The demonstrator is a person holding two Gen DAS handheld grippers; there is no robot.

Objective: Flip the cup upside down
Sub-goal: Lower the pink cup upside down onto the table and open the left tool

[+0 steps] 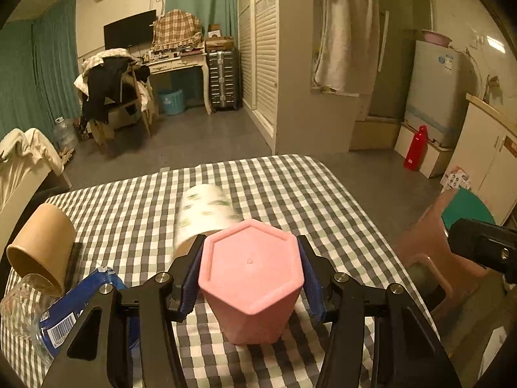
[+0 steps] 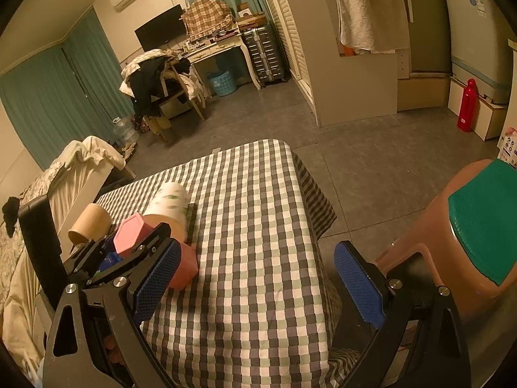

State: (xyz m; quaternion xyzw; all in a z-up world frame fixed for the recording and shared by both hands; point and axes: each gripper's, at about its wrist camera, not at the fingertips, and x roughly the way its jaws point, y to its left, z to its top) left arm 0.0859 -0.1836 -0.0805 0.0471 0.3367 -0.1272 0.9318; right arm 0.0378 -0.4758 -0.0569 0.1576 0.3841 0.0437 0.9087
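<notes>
Clamped on the upturned pink cup (image 1: 250, 278) above the checkered table (image 1: 323, 200), my left gripper (image 1: 250, 283) holds while my right gripper (image 2: 258, 287) gapes.

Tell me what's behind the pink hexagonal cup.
Behind the pink hexagonal plastic cup in the left claw lies a white green-printed paper cup on its side; its lower mouth is hidden.

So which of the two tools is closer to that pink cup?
The left tool: its blue pads sit on either side of the pink cup, gripping it. The right tool is open, off to the cup's right over the checked cloth.
</notes>
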